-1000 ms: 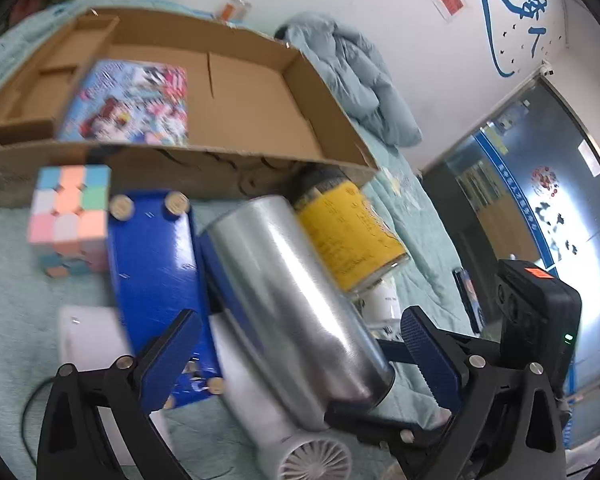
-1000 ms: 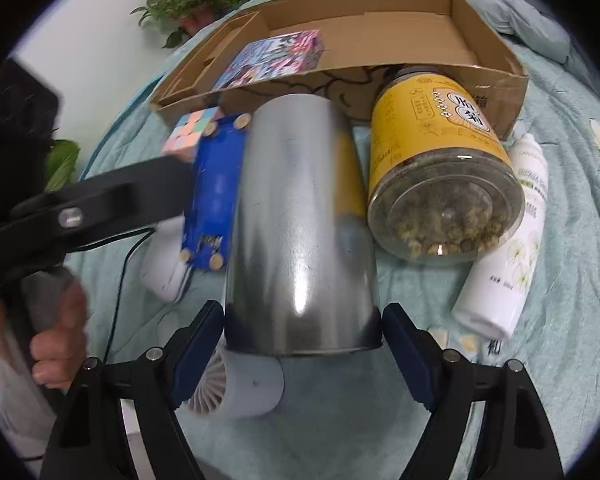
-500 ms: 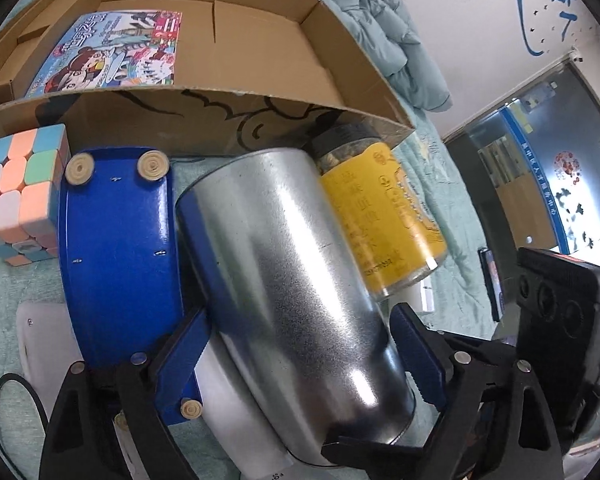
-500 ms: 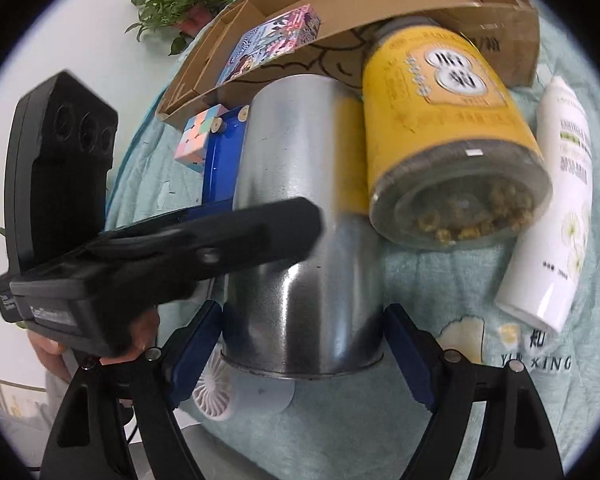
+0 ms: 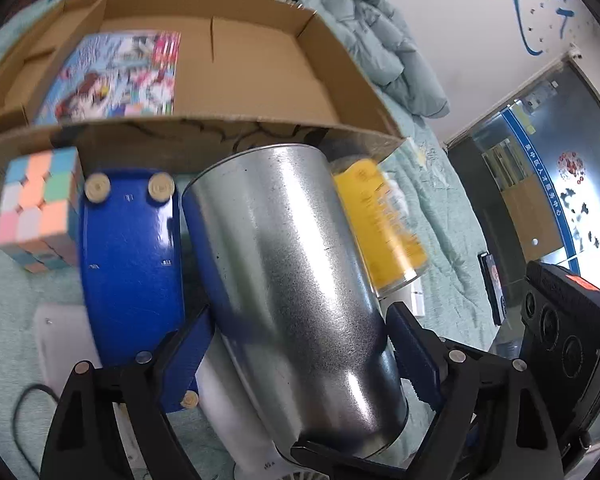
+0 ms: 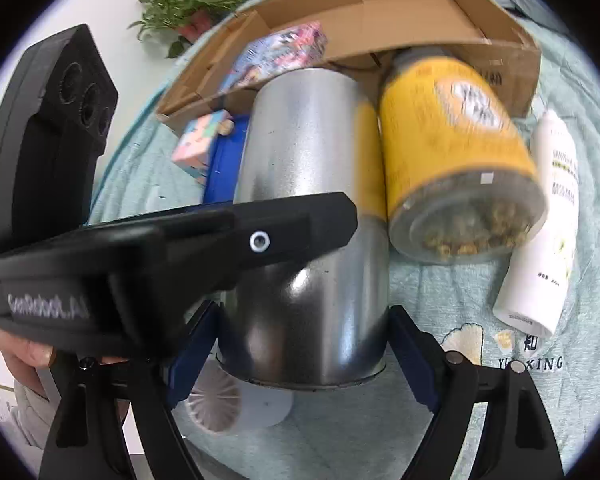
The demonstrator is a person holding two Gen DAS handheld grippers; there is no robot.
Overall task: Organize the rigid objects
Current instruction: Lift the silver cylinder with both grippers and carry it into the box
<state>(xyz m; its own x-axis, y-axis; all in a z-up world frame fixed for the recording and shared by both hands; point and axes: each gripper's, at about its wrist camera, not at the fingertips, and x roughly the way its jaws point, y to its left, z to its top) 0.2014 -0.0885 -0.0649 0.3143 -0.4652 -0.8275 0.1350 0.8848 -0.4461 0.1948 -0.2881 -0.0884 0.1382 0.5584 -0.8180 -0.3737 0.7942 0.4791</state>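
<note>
On the bed, covered with a pale green quilt (image 6: 460,288), a big silver metal tumbler (image 5: 300,280) lies on its side, and both grippers are around it from two directions. The left gripper (image 5: 296,344) has its blue fingers (image 5: 188,352) on either side of the tumbler's lower part; its jaws have just been closing, the left finger looks against the metal, but I cannot tell whether the right one already presses it. The right gripper (image 6: 300,344) stands around the wide end of the tumbler (image 6: 308,240), its fingers (image 6: 412,356) spread wide and very near the walls; if they press or not, I cannot tell surely. The black body of the left gripper crosses in front of the tumbler in the right wrist view, with a person's hand (image 6: 24,352) under it. Just beside the tumbler lies a jar with a yellow label (image 6: 456,128), touching it, and next to the jar a white bottle (image 6: 540,232). On the other side is a blue object with small wooden knobs (image 5: 128,248), then a pastel puzzle cube (image 5: 36,208). A white fan (image 6: 220,404) lies under the tumbler's end. Behind all these stands a low cardboard box (image 5: 260,76) with a colourful book (image 5: 116,76) inside.
</note>
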